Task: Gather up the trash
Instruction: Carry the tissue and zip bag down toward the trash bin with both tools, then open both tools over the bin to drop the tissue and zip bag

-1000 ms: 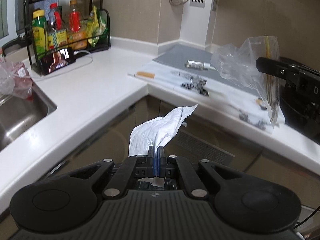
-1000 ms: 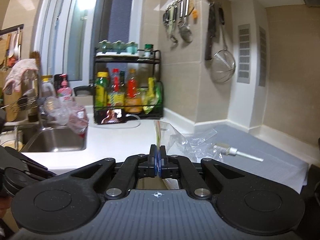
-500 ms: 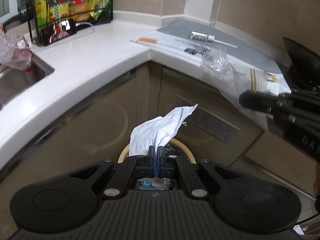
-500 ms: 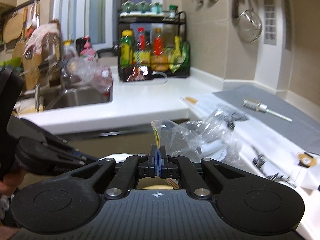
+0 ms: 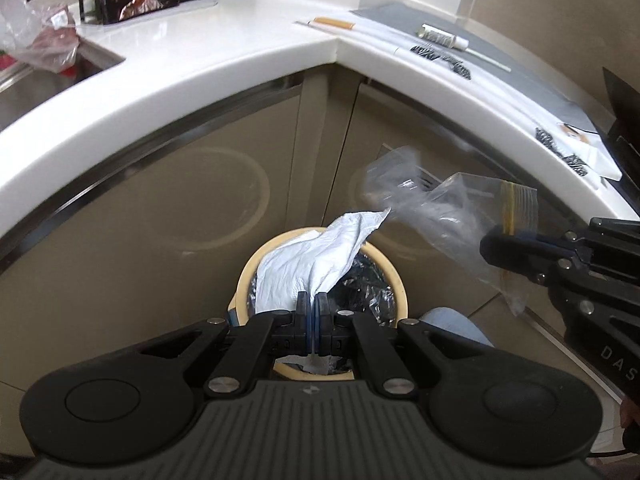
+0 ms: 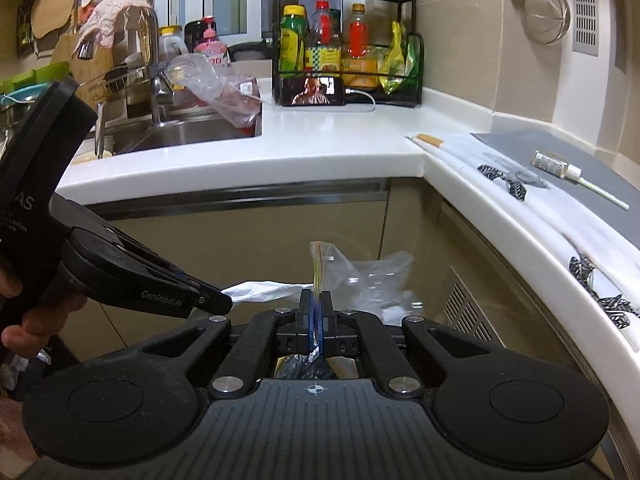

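Note:
My left gripper (image 5: 311,305) is shut on a crumpled white tissue (image 5: 316,258), which hangs right over a round cream-rimmed trash bin (image 5: 394,280) lined with a dark bag on the floor. My right gripper (image 6: 316,304) is shut on the yellow zip edge of a clear plastic zip bag (image 6: 360,276). In the left wrist view that bag (image 5: 448,208) floats to the right of the bin, pinched by the right gripper (image 5: 490,246). The left gripper (image 6: 218,302) shows at the left of the right wrist view, with the tissue (image 6: 260,292) just past its tip.
A white L-shaped countertop (image 5: 248,60) curves above beige cabinet doors (image 5: 160,216). On it lie a patterned white cloth (image 6: 520,196), a grey mat with a small tube (image 6: 554,164), a condiment rack (image 6: 344,52) with a phone, and a sink (image 6: 192,132) holding a plastic bag.
Both grippers have sunk from counter height to in front of the cabinets. The trash bin has come into view under the tissue, and the zip bag has dropped beside it.

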Demonstrator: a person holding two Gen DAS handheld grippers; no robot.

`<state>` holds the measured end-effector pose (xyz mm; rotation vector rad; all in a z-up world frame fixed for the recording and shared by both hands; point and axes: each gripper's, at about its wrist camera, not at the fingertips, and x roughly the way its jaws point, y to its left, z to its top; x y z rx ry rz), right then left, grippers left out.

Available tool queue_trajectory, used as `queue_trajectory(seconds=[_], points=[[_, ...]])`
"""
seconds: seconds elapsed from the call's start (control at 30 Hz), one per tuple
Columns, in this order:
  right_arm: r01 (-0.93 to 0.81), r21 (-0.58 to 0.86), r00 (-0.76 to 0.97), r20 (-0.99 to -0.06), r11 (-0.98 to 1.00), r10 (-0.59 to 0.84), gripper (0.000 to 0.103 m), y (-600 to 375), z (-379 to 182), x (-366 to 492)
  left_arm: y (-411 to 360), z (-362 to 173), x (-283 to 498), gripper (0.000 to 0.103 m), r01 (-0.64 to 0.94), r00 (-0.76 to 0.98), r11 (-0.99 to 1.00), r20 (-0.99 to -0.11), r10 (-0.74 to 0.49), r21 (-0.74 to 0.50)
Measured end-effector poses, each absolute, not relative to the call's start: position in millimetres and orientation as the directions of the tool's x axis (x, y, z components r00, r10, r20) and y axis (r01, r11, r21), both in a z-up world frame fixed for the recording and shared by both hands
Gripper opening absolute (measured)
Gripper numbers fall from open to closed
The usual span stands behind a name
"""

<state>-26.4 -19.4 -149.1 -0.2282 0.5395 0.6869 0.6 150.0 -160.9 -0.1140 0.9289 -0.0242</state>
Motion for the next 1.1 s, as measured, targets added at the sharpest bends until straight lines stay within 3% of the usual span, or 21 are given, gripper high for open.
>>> queue_trajectory(seconds=[0.5,1.1], points=[[-0.67,0.01,0.552,-0.66,0.742,0.509,0.002,-13,-217,14,153,-209,45,0.001,-0.044,0.516,0.989,-0.851,-0.1,-0.143],[-0.735,0.058,0.447,-0.708,0.676,0.547,0.002,8,-300,81,141,-278,134,0.001,0.014,0.398,0.99,-0.908,-0.133,-0.138]])
